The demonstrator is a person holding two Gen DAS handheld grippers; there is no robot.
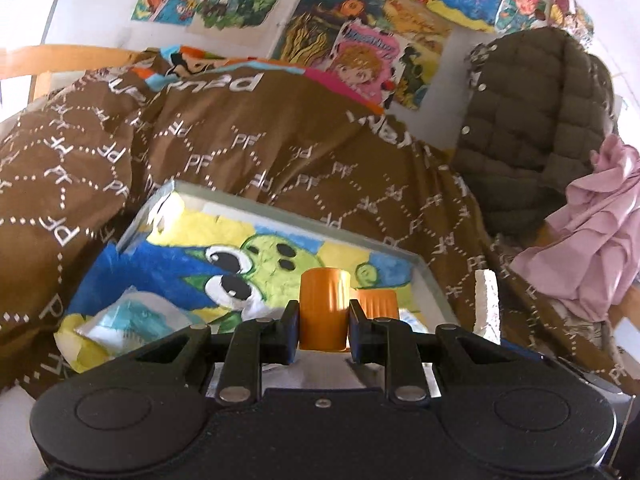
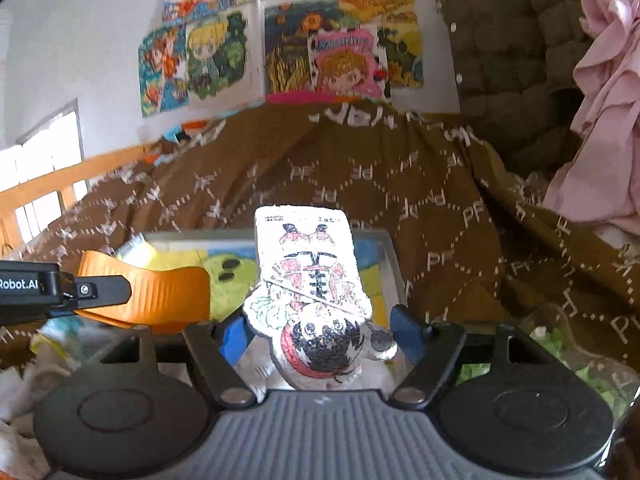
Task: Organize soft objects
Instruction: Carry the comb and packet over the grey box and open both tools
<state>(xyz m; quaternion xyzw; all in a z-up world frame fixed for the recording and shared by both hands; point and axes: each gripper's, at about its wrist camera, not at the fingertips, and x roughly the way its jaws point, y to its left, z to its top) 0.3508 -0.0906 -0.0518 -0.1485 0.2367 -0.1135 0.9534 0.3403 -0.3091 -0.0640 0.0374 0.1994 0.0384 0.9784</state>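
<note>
Left gripper [image 1: 323, 320] pinches an orange strap [image 1: 324, 308]; right gripper [image 2: 318, 328], jaws wide, holds a light, crumbly foam figure [image 2: 308, 280] by its edges.

Left wrist view:
- Flat painted picture board with green cartoon face [image 1: 180, 256] at 6 o'clock, lying on brown quilt with white PF letters [image 1: 280, 152].
- Bright paper drawings [image 1: 352, 40] at 12 o'clock, on wall behind quilt.
- Olive puffy jacket [image 1: 532, 120] at 2 o'clock.
- Pink crumpled cloth [image 1: 600, 232] at 3 o'clock, just below jacket.
- White foam cutout with drawn figure [image 2: 308, 272] just right of board.
</note>
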